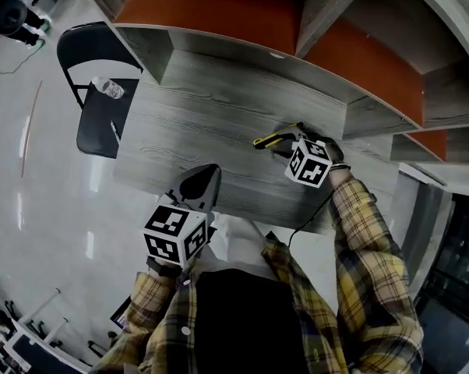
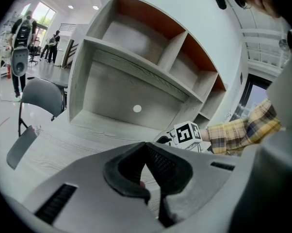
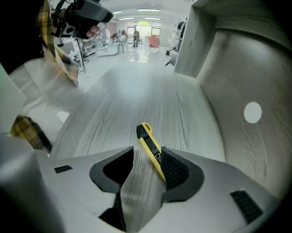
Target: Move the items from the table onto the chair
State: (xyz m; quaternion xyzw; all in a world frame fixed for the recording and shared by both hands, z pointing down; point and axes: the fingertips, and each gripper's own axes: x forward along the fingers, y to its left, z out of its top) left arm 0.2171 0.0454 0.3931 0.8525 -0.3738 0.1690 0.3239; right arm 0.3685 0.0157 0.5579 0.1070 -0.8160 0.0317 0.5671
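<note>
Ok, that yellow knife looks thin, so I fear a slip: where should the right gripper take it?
Probably mid-body, from above, a pad on each long edge. The knife lies flat on the table, long and narrow, so its edges are the only faces to pinch. The open right gripper straddles it.

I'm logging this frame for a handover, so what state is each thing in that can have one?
left tongs: shut, nothing between them.
right tongs: open, astride the utility knife, not gripping it.
utility knife: flat on the table, ungripped.
bottle: on its side on the chair seat.
chair: upright beside the table's end.
</note>
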